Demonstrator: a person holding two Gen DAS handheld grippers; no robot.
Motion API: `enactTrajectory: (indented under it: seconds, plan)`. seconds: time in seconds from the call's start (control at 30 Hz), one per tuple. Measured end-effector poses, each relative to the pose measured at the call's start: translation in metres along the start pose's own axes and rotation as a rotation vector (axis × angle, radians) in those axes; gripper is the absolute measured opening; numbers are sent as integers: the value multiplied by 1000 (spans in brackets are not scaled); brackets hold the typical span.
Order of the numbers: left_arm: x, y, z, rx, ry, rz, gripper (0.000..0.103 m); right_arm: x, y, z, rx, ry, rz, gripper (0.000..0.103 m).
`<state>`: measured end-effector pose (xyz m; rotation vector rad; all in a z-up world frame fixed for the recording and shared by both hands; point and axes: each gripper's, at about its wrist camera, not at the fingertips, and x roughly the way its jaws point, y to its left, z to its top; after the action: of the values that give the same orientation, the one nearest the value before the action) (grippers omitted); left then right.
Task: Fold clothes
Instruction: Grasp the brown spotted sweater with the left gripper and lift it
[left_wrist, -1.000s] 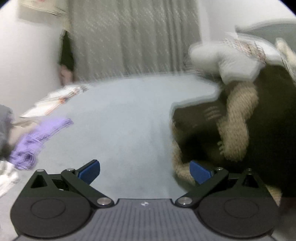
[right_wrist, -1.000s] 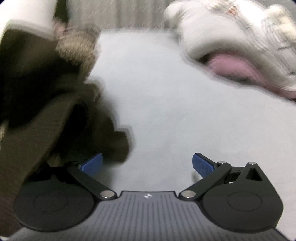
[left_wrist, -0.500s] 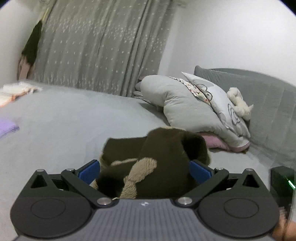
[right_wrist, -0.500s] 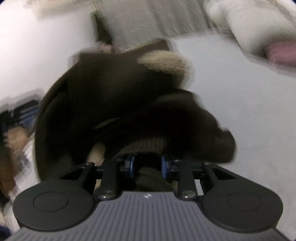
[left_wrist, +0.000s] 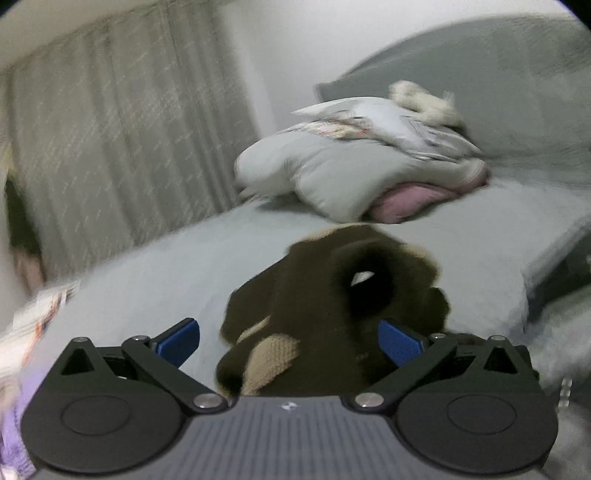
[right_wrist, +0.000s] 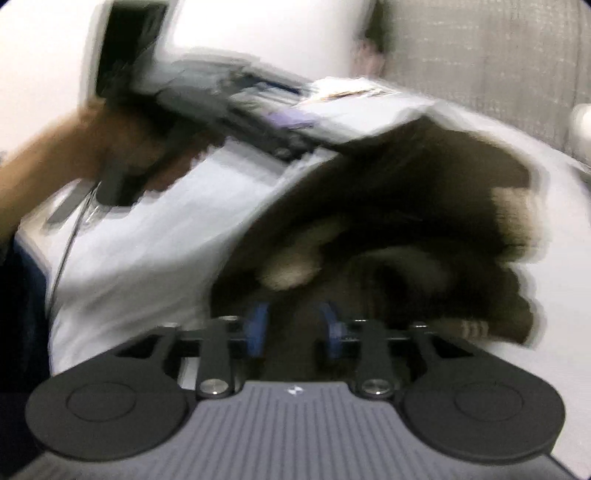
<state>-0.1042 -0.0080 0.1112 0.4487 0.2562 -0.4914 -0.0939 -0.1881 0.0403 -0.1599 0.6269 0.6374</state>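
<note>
A dark brown knit garment with beige trim (left_wrist: 332, 306) lies bunched on the grey bed (left_wrist: 155, 273). My left gripper (left_wrist: 288, 338) is open, its blue pads on either side of the bunched cloth. In the right wrist view my right gripper (right_wrist: 293, 326) is shut on a fold of the same brown garment (right_wrist: 406, 229), which hangs blurred in front of it. The person's hand holds the left gripper (right_wrist: 236, 110) at the upper left of that view.
Grey pillows (left_wrist: 351, 166) with a pink one (left_wrist: 410, 197) beneath and a plush toy (left_wrist: 424, 99) lie against the headboard. A purple garment (left_wrist: 14, 443) and folded printed clothes (left_wrist: 40, 306) lie at the left. A grey curtain (left_wrist: 122, 147) hangs behind.
My right gripper has closed on the brown garment and swung left with it. My left gripper has turned toward the headboard and stayed open around the cloth.
</note>
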Motion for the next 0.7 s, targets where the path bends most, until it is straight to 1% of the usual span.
enactTrajectory:
  seconds: [0.03,0.07,0.1,0.13,0.17,0.2,0.23,0.27,0.3,0.37,0.4,0.43,0.47,0.5,0.57,0.6,0.63,0.7]
  plan:
    - [4,-11,1,44,-14,-10,102,-10,-14,1,51,-36,-67,103]
    - [12,-27,3,109,-28,-25,102,-21,-38,-5,128,-72,-161,103]
    - [21,-36,4,151,-24,-27,102,-24,-46,-2,154,-79,-187,103]
    - [31,-43,5,190,-14,-12,103,-28,-62,-9,234,-82,-218,103]
    - [44,-48,5,224,0,20,103,-32,-82,-20,330,-87,-256,103]
    - [57,-50,6,237,16,60,102,-32,-88,-26,369,-92,-267,103]
    - [64,-53,5,235,26,80,82,-30,-90,-31,393,-96,-271,103]
    - [71,-50,4,170,42,56,57,-28,-92,-36,418,-101,-275,103]
    - [80,-36,5,57,60,22,20,-27,-94,-42,442,-105,-279,103]
    - [79,-13,6,-107,53,6,19,-24,-91,-57,443,-97,-298,103]
    - [78,-1,6,-188,49,-2,18,-29,-90,-56,440,-97,-303,103]
    - [77,8,7,-242,43,-2,18,-40,-87,-59,441,-106,-311,103]
    - [68,25,10,-320,18,19,18,-59,-75,-63,448,-124,-312,103]
    - [51,55,8,-461,-22,54,17,-69,-75,-58,451,-129,-311,103]
    - [22,110,-10,-726,-90,115,17,-68,-74,-64,457,-159,-307,102]
    - [8,137,-18,-859,-124,145,17,-80,-80,-53,461,-167,-308,102]
    - [-7,162,-31,-973,-151,194,17,-95,-79,-54,468,-180,-301,102]
    - [-34,204,-68,-1154,-178,333,17,-88,-75,-65,471,-180,-287,102]
